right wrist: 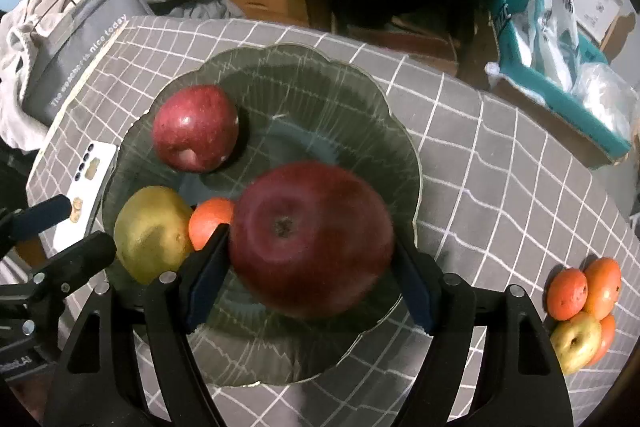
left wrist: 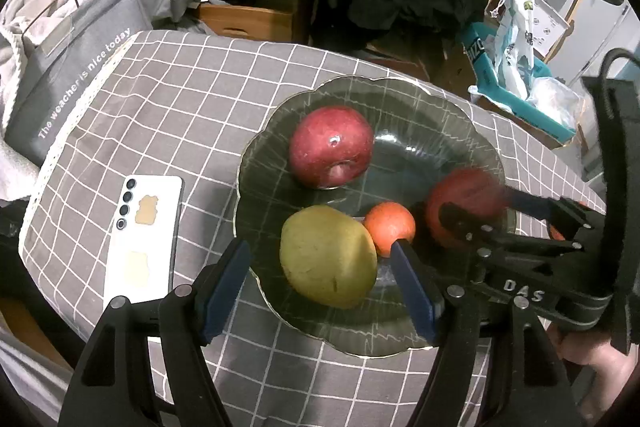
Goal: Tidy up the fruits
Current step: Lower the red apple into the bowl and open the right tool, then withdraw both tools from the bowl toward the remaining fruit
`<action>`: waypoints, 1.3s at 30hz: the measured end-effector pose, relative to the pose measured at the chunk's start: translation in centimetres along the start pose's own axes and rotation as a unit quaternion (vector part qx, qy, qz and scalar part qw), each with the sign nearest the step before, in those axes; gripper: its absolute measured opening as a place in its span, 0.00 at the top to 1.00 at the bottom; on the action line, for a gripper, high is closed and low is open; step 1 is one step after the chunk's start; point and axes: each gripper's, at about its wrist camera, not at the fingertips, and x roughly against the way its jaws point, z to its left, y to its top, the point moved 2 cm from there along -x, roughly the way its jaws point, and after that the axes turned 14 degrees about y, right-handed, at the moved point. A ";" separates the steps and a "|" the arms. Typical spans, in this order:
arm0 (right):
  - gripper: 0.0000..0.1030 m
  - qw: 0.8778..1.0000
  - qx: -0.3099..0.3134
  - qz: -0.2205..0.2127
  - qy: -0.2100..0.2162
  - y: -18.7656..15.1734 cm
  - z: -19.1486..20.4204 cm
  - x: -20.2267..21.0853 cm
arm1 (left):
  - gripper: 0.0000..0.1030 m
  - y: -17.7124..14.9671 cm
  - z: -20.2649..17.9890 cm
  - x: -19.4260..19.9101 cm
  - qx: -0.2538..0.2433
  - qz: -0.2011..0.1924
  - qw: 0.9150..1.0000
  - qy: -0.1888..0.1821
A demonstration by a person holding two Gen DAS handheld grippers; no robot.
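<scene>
Four fruits are in or over the glass plate point(right wrist: 400, 131) so far: a red apple point(right wrist: 195, 127) at the far side, a yellow pear point(right wrist: 152, 233), a small orange point(right wrist: 212, 217) touching the pear, and a second, bigger dark red apple point(right wrist: 312, 239) that sits between the fingers of the right gripper point(right wrist: 310, 279). That apple is blurred. The left pad looks against its skin, but the right pad seems to stand just off it, so I judge the jaws loose, the apple being let go rather than gripped, though I cannot be sure it rests on the plate.

The left gripper point(left wrist: 324, 287) holds nothing. Its blue pads stand about half apart with the pear lying just ahead between them, untouched, and the orange beside its right fingertip.

Work remains. Only the right wrist view shows a little heap of loose fruit point(right wrist: 584, 311) on the checked cloth point(right wrist: 500, 167), well off to the right of the right fingers: several orange ones and a yellowish one. Those still need moving, I reckon.

Only the left wrist view shows the white phone point(left wrist: 140, 243) whole, left of its left finger, and the right gripper from the side.
</scene>
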 end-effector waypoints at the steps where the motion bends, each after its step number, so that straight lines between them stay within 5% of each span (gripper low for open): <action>1: 0.20 1.000 0.001 -0.007 0.008 0.2 0.0 0.3 | 0.28 0.0 0.1 0.0 0.001 0.000 1.000 -0.001; 14: 0.17 0.999 -0.011 -0.052 -0.006 1.2 -0.4 3.8 | 0.28 0.3 -0.5 1.5 -0.001 -0.013 1.000 -0.009; 39: 0.17 0.978 0.009 -0.188 -0.093 -1.6 -1.2 19.9 | 0.15 0.7 -5.9 10.7 -0.053 -0.112 0.991 -0.051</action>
